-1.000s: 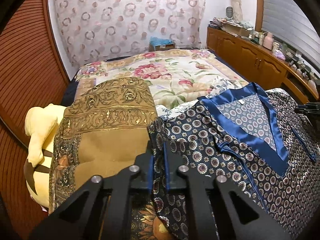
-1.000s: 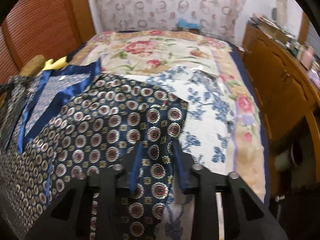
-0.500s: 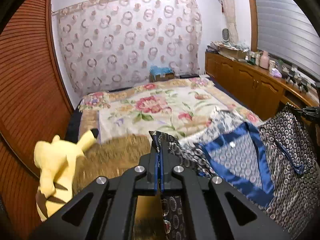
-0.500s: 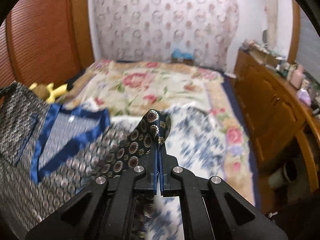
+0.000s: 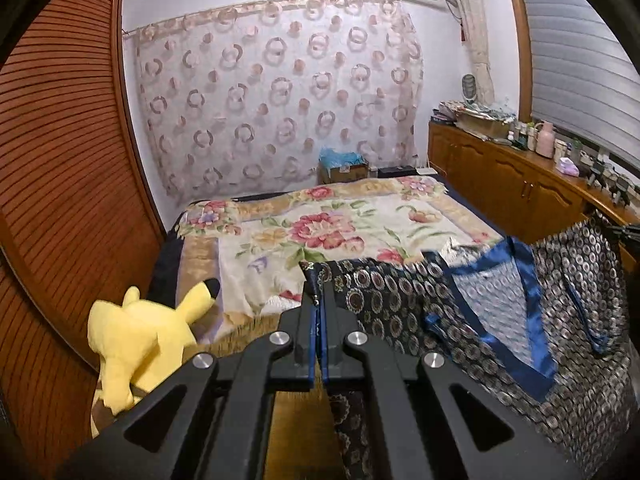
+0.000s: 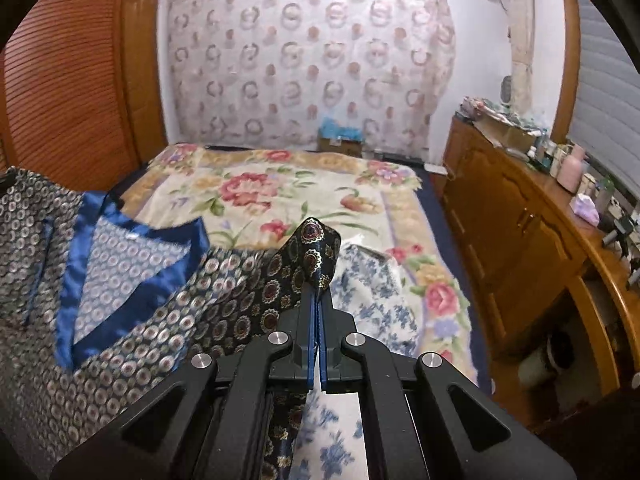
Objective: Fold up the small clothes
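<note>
Both views take in the bed (image 5: 360,224) with its floral cover (image 6: 280,196), the ringed curtain (image 5: 276,92) behind it and the cabinet (image 6: 516,232) along the right wall. Only the left view shows the yellow plush (image 5: 136,340) at the bed's left edge beside the slatted door (image 5: 60,160); only the right view shows the blue-and-white cloth (image 6: 376,304) lying on the cover under the lifted garment's right end. The garment (image 5: 500,320), dark with ring medallions and a blue satin collar, hangs stretched between the two grippers above the near end of the bed, its collar opening facing the cameras. The left gripper (image 5: 319,312) is clenched on the garment's left corner, a small tip of cloth poking out just past the pads. The right gripper (image 6: 319,312) is clamped on the opposite corner, where a fold of fabric stands up beyond the fingertips and the rest drops away to the left.
</note>
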{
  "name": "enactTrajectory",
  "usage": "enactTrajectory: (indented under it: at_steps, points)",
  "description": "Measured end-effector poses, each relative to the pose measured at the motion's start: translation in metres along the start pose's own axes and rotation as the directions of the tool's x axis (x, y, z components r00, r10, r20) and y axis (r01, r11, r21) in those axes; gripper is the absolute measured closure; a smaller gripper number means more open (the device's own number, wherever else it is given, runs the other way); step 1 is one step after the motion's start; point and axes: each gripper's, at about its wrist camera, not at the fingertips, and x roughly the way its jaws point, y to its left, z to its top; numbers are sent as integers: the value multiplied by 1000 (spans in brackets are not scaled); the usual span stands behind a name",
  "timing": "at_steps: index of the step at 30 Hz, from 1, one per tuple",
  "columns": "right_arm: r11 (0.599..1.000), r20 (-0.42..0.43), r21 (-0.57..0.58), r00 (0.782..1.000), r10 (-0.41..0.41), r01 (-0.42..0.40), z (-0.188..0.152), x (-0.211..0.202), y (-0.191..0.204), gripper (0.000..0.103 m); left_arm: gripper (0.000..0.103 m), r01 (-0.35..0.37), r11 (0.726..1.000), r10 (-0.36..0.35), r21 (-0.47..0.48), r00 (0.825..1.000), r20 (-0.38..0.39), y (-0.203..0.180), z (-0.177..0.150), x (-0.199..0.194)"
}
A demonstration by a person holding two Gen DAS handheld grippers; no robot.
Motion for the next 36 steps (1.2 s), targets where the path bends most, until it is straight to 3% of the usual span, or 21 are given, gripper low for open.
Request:
enactTrajectory:
  at_steps: [10,16,21,27,36]
  points:
    - [995,83,-26,992,96,-94,-56,-84,29,103,103,62,998,-62,-2,996,59,-13,-77,-98]
    - [990,101,-26,985,140,-139,-113,-134,42,103,103,98,994,-96,-55,995,33,-10,-143,-140]
    - [987,69,6,984,163,-163,-158,-153,46,103,103,76,992,-75,-102,997,10,-3,-185,-160]
    - [988,11,36,989,151,-151,-196,-170,45,103,103,71,987,-74,-143,997,-11,-1,-212,-178]
    - [990,18,11,990,140,-140,-222,-201,46,103,100,47,988,-51,-148,998,-26,2,-231,-203]
